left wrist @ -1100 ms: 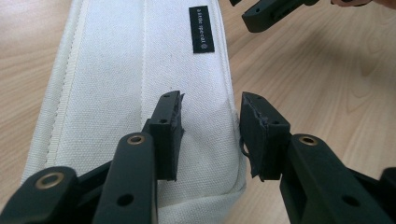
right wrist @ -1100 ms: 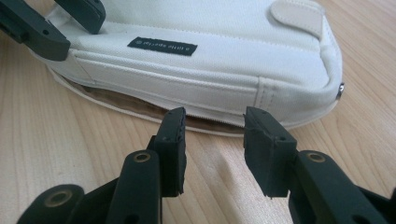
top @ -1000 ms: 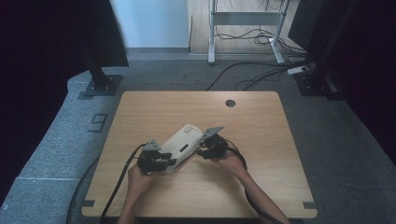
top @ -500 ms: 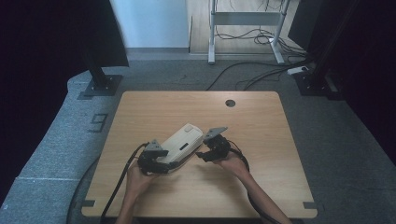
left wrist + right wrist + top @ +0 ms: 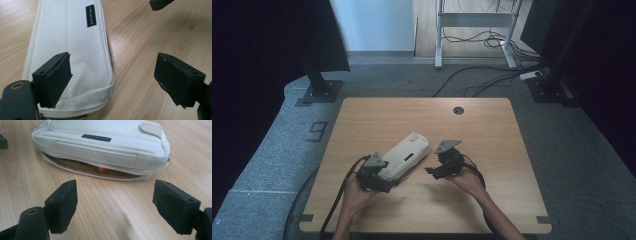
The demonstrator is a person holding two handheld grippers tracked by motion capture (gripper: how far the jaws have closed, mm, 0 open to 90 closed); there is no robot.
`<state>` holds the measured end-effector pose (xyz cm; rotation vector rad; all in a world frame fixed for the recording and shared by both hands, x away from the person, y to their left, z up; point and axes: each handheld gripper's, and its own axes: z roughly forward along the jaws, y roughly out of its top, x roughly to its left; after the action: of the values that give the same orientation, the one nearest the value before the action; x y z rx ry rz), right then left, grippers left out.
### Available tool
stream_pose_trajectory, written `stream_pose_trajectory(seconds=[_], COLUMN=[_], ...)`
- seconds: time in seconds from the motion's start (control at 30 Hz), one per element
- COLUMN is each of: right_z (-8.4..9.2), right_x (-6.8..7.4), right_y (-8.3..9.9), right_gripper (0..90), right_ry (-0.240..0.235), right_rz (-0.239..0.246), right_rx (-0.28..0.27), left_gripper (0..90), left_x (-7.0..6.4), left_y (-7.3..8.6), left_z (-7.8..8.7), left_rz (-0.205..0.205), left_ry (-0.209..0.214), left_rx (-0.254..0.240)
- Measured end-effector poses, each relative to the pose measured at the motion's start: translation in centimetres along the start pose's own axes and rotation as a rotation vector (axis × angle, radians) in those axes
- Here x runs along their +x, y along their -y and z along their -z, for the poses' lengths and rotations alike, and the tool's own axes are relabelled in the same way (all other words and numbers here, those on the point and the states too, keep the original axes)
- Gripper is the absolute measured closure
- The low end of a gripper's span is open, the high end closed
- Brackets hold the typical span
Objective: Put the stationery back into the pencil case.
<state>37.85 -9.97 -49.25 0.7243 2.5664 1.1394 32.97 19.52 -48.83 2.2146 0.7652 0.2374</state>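
My left gripper (image 5: 112,82) stands with jaws apart over the near end of the pouch (image 5: 72,50), whose long axis runs straight ahead of it. My right gripper (image 5: 115,205), jaws also apart, faces the pouch's side. Its view alone shows the zip gaping, something orange (image 5: 102,169) inside.

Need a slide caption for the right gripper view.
Open tongs face a cream zip pouch on the wooden table, its zipper partly open.

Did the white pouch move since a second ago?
No. The white pouch lies at the same spot and the same slant below the table's round hole.
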Motion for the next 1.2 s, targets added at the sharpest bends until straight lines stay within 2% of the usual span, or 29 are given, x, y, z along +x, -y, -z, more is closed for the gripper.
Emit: stream_pose_trajectory(seconds=[0.23, 0.4, 0.7, 0.97, 1.07, 1.2], right_z=[1.3, 2.3, 3.9, 5.3, 5.9, 6.7], right_x=[0.2, 0.3, 0.0, -0.7, -1.0, -1.5], right_y=[0.7, 1.1, 2.3, 4.1, 4.7, 5.5], right_gripper=[14.0, 13.0, 9.4, 6.5, 6.3, 6.2], right_ry=[0.014, 0.035, 0.072, 0.098, 0.112, 0.134], right_rz=[-0.009, -0.004, -0.008, -0.045, -0.060, -0.071], right_rx=[-0.013, -0.017, -0.008, -0.005, -0.008, -0.009], left_gripper=[11.8, 8.3, 1.6, 1.9, 3.8, 1.6], left_x=[0.0, 0.3, 0.9, 1.4, 1.6, 1.8], left_y=[0.4, 0.8, 1.6, 2.4, 2.8, 3.3], left_z=[0.8, 1.4, 2.6, 3.3, 3.3, 3.3], left_rz=[-0.009, 0.003, 0.023, 0.033, 0.034, 0.048], left_ry=[-0.022, -0.026, -0.059, -0.070, -0.065, -0.063], left_rx=[-0.002, -0.010, -0.027, -0.041, -0.032, -0.023])
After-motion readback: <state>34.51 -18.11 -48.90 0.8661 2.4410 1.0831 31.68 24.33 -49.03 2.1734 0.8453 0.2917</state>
